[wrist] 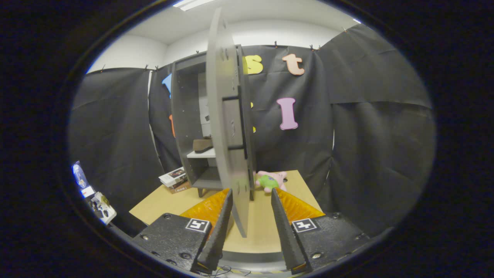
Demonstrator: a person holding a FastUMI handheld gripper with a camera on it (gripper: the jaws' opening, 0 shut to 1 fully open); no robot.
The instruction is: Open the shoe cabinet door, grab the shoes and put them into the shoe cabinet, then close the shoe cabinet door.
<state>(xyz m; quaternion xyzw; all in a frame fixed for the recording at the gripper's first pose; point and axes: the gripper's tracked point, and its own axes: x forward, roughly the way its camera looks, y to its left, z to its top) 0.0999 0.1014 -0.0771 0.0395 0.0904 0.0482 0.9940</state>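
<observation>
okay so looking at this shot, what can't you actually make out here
- Cabinet interior, gripper view: the open door, seen edge-on, hides its right part.
- Shoe on the shelf: the door cuts off its far end; whether a second shoe sits there can't be told.
- Plush toy: partly behind the door.
- Gripper: open, door edge between the fingers; contact with the door can't be judged.
- Books beside the cabinet: too small to identify.

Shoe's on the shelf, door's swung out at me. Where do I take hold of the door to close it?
Judging from this view, take the cabinet door by its free lower edge, which stands edge-on between the open gripper fingers. Come straight ahead and pinch the thin panel across its faces. The shoe sits on the shelf.
</observation>
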